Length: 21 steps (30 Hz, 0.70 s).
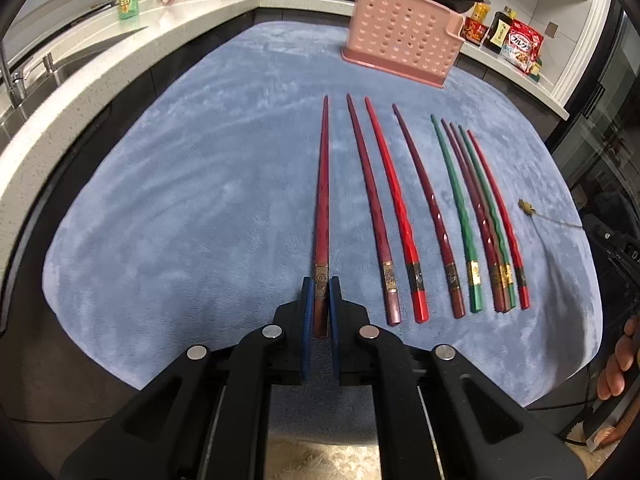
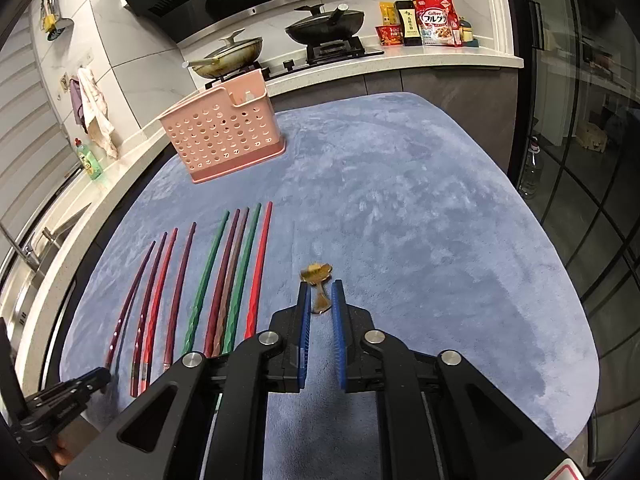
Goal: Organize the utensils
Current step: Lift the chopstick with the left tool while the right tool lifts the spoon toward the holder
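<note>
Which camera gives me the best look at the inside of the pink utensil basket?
The right wrist view. It looks down on the pink utensil basket, showing its open top and an inner divider. The left wrist view shows only its perforated outer wall, side-on at the far edge of the blue mat.

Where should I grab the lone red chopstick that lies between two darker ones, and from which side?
Take the red chopstick by its thick banded butt end, nearest the left claw, coming from above with the pads across its width. It lies flat, and the gaps to its darker neighbours look wide enough for a pad on each side.

Left gripper point(image 1: 321, 286) fingers clamping chopstick point(image 1: 322, 196)
</note>
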Available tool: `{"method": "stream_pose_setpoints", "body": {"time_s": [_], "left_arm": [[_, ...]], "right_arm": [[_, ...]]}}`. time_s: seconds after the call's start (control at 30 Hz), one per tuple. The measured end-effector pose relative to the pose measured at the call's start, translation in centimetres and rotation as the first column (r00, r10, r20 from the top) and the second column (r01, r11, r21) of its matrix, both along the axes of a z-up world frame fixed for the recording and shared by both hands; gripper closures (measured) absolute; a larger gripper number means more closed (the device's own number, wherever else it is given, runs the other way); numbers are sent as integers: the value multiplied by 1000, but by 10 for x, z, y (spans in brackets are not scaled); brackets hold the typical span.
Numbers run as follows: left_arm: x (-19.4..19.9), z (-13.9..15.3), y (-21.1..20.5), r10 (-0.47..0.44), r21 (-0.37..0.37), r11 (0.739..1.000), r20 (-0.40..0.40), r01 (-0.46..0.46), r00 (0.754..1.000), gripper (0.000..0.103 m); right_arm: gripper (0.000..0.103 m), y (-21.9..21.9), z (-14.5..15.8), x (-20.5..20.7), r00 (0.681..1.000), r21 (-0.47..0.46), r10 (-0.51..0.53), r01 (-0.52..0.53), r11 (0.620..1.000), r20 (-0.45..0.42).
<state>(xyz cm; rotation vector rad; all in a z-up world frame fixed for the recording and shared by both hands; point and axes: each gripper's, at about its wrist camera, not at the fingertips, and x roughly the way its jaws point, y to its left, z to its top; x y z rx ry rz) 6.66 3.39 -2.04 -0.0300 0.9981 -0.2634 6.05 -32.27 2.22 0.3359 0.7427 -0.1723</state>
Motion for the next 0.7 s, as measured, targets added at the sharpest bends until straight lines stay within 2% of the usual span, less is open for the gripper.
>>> {"method": "stream_pose_setpoints", "body": {"time_s": [0.3,0.53,0.63,0.7], "left_arm": [[4,50,10,28,-51,998,70,-24,997,96],[19,92,6,24,-55,998,165,-15,986,96],[20,97,4,20,-58,998,175,-10,984,96],[19,95,4,17,-58,998,167,-7,986,96]], "right_arm": [[99,-5,16,-1,999,-11,1,-1,1000,32],[100,-13,22,7,999,-7,0,1,1000,44],[86,-19,5,3,1000,42,9,-8,999,-8],[83,-19,-8,-4,999,56,17,-15,998,-39]]}}
